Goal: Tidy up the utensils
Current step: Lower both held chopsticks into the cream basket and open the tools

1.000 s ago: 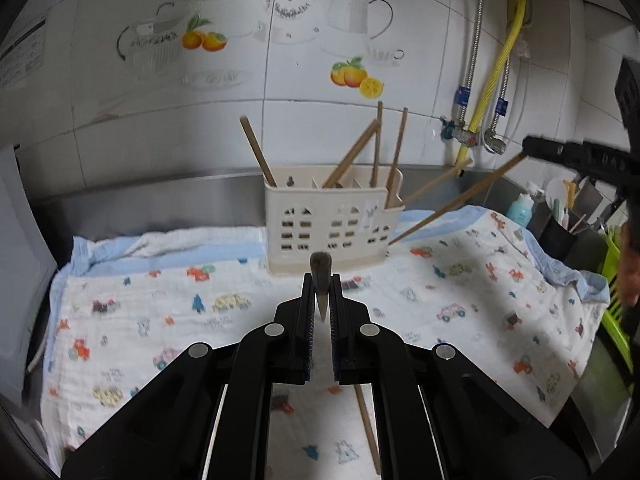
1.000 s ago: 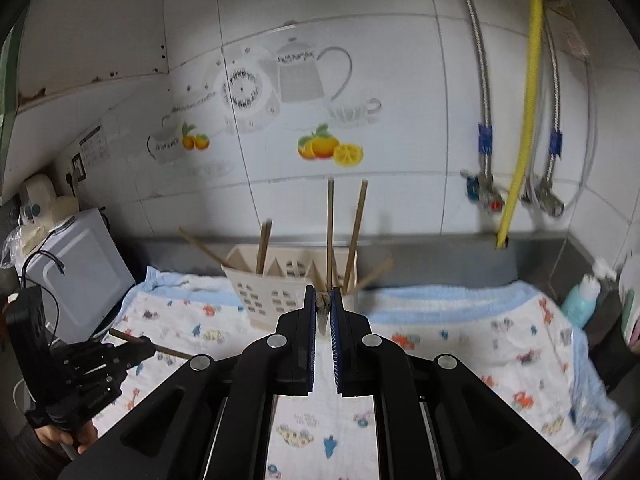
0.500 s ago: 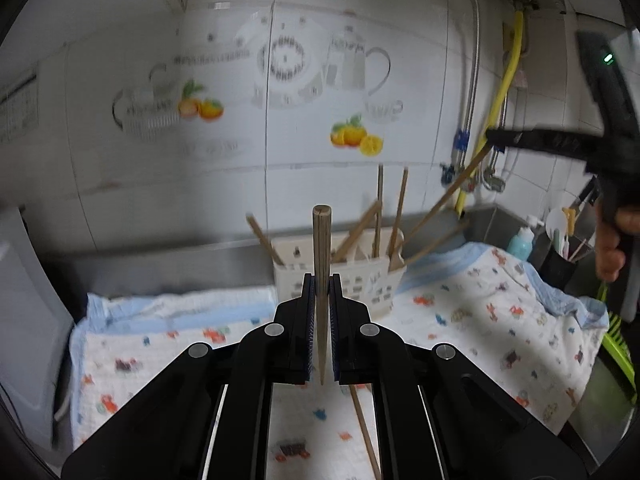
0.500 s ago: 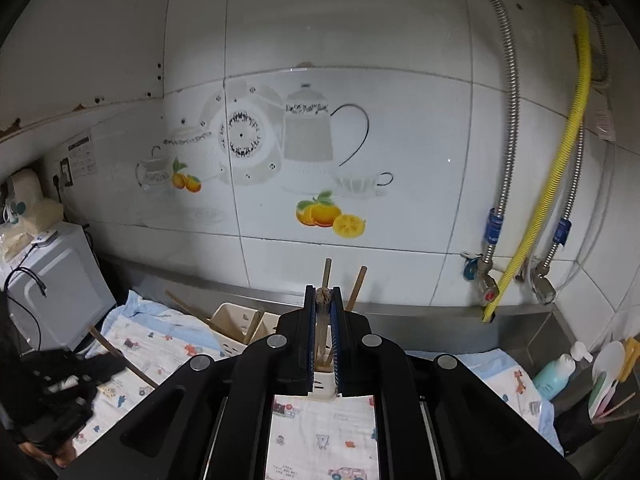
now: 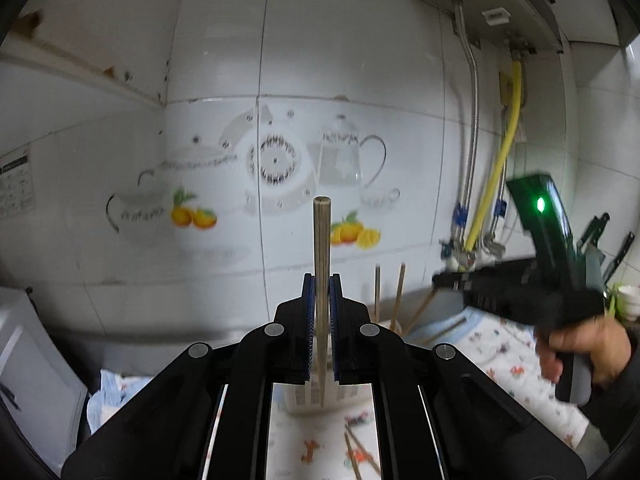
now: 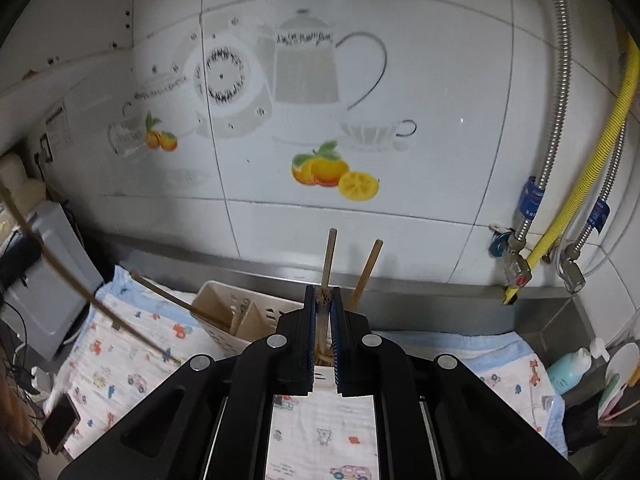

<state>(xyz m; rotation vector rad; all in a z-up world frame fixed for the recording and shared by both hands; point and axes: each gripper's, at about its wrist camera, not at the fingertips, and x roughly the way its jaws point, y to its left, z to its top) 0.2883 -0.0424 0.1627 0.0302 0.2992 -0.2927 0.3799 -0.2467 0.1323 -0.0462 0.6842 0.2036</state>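
My left gripper (image 5: 321,280) is shut on a wooden chopstick (image 5: 322,248) that stands upright between the pads, high above the cloth. The white utensil holder (image 5: 316,398) sits low behind the fingers, with chopsticks (image 5: 398,296) standing in it. My right gripper (image 6: 322,292) is shut on another chopstick (image 6: 321,300), held just above the holder (image 6: 224,312), which carries several chopsticks (image 6: 368,270). The right gripper also shows in the left wrist view (image 5: 520,292), held by a hand at the right.
A patterned cloth (image 6: 120,356) covers the steel counter. Loose chopsticks (image 5: 356,452) lie on the cloth. Tiled wall with pipes and a yellow hose (image 6: 576,188) behind. A bottle (image 6: 568,368) and cups stand at the right, an appliance (image 6: 44,276) at the left.
My left gripper has lifted and tilted up with its chopstick. My right gripper has come down closer to the holder with its chopstick.
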